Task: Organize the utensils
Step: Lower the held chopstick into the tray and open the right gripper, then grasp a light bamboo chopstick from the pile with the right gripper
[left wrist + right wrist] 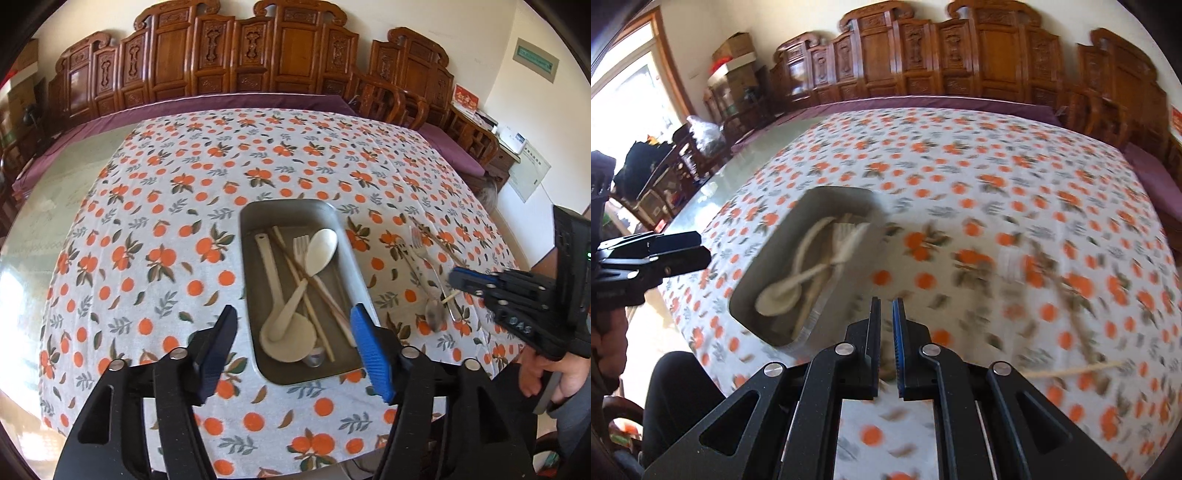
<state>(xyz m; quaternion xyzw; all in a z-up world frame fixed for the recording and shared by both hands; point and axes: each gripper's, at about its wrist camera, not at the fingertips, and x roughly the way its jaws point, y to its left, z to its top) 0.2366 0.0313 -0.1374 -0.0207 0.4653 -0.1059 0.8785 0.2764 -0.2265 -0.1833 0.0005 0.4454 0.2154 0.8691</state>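
A: Where's your left gripper (pixel 291 350) rn?

B: Over the near end of the grey tray (pixel 255 218), jaws spread wide, nothing between the pads. One black finger (pixel 218 343) sits left of the tray, the blue-padded one (pixel 369 354) over its right rim.

A: What's in the tray?

B: Pale plastic stuff, crossed over each other: a long-handled spoon (pixel 319 249) with its bowl at the far end, a fork (pixel 301 245) just beside it, two soup spoons (pixel 275 325) with bowls toward you, plus chopsticks (pixel 306 280) running diagonally under them. Something small and clear lies at the near edge, can't tell what.

A: And your right gripper?

B: In the left view it's (pixel 456 278) at the right, over the orange-print cloth (pixel 166 177) on the worktop, well apart from the tray. You can see your hand (pixel 550 373) wrapped round its handle. From its own cam the jaws (pixel 886 306) are clenched to a thin slit, nothing gripped. That view is badly motion-blurred.

A: What's still loose on the worktop?

B: Right of the tray: a metal fork (pixel 419 240), a metal spoon (pixel 436 315) with its bowl toward you, and a couple of chopsticks (pixel 437 238) lying across the cloth. The right gripper's tips are above the spoon's handle area, not touching as far as I can see. In the right cam a pale stick (pixel 1075 371) shows as a streak at the right; the rest is too smeared.

A: Tray in the right cam?

B: Left of center (pixel 798 218), same pale utensils inside. Your left gripper (pixel 698 247) pokes in from the left edge.
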